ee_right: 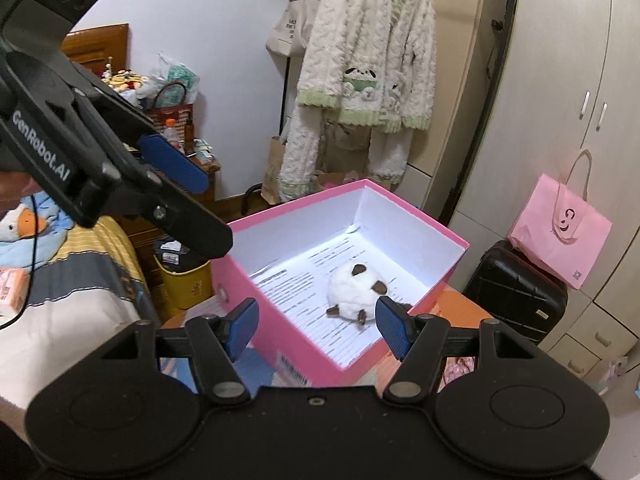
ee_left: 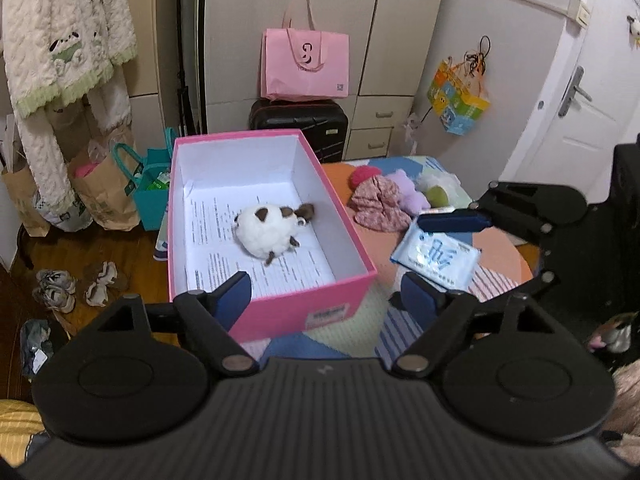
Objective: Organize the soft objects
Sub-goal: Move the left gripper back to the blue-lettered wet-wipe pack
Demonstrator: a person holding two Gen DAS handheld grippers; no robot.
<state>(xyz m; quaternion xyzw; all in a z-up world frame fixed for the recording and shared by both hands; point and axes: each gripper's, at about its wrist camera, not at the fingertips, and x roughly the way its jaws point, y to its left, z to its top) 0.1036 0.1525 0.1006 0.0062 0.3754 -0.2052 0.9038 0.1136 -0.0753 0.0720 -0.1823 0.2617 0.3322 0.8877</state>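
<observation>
One white plush toy (ee_left: 267,230) with brown ears lay inside the pink box (ee_left: 344,292), on the printed paper at the bottom. Both claws hung above the box with nothing in them. The left gripper (ee_left: 330,296) was spread wide, and the right gripper (ee_right: 316,326) was open too. A pink knit hat (ee_left: 376,202), a purple plush (ee_left: 408,190) and a blue wipes pack (ee_left: 438,256) sat on the table beside the box.
</observation>
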